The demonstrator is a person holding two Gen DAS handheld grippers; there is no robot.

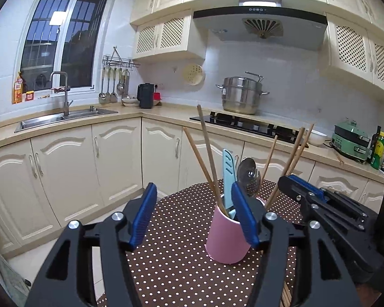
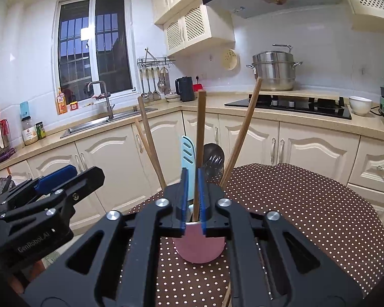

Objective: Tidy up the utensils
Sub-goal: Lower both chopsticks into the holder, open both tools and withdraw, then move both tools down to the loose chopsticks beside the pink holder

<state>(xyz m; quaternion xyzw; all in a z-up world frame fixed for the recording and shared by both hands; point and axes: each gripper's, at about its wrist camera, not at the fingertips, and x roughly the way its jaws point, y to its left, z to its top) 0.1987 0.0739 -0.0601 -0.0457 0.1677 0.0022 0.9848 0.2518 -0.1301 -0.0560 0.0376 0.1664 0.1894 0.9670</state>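
A pink cup [image 1: 227, 238] is seen standing upright on the bench [image 1: 181, 268], which is covered by a brown cloth with white dots. Wooden chopsticks [image 1: 208, 153] are held in the cup, fanned outward to both sides, together with a light-blue slotted spatula [image 1: 228, 176] and a metal slotted spoon [image 1: 247, 171].

The left tool [image 1: 194, 217] is held just in front of the cup with its blue pads [image 1: 144, 215] set wide apart; nothing is clasped between them, and the cup is partly covered by the right-hand pad.

In the right wrist view, the right tool [image 2: 192, 199] is positioned directly over the cup's mouth. Its jaws are parted only a little, and one upright chopstick [image 2: 200, 153] is framed in the narrow gap. Whether the pads press on it cannot be told.

Behind, a steel steamer pot [image 2: 274, 71] is set on the black hob [image 2: 289, 105].
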